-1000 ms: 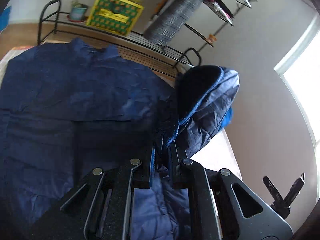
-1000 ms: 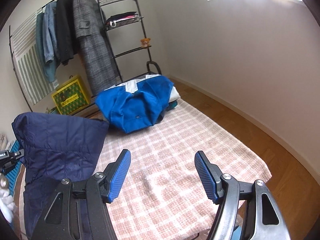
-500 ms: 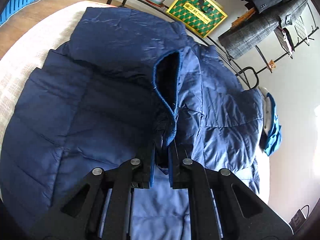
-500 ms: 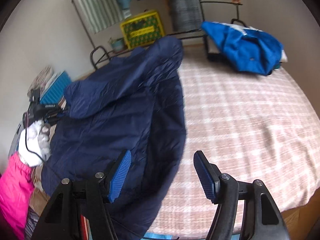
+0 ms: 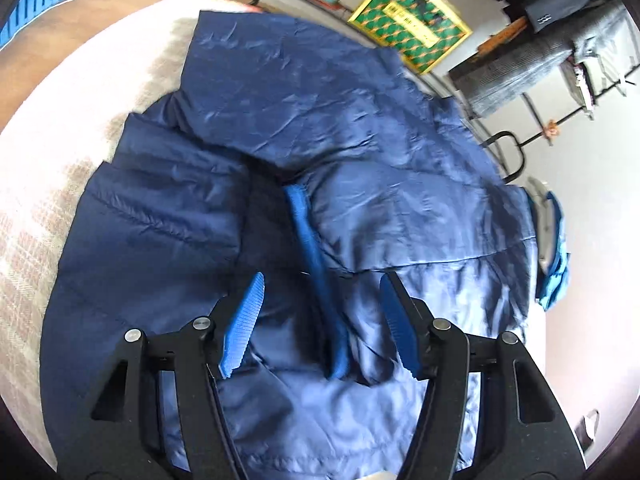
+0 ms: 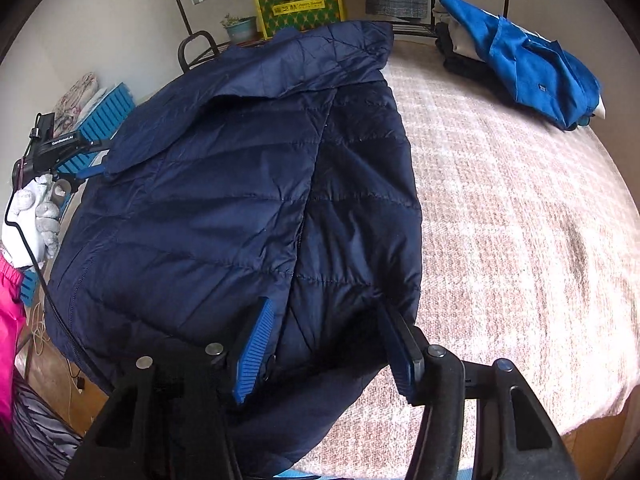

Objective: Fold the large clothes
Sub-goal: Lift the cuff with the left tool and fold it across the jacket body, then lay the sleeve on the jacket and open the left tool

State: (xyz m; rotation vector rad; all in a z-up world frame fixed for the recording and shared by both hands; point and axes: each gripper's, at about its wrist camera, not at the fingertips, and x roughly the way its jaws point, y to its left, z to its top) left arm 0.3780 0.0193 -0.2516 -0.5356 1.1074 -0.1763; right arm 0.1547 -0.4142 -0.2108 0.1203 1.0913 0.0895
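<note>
Navy quilted jacket (image 6: 248,208) is lying across the left half of the bed cover (image 6: 520,220), one sleeve laid over the body, its bright-blue cuff trim (image 5: 316,280) running from centre toward 6 o'clock in the left wrist view.

Step in hand, as I read it: releasing the folded-in sleeve.

Left gripper (image 5: 322,320) is opening, jaws about half apart; the trim is lying between them, pads not pressing on it. Nothing held.

Right gripper (image 6: 328,344) is closing, about half open, straddling the jacket's near hem at 6 o'clock; the pads look clear of the fabric.

Blue garment (image 6: 532,64) is sitting at 1 o'clock, well apart.

Next move probably calls for pinching that hem and folding the right side over.
</note>
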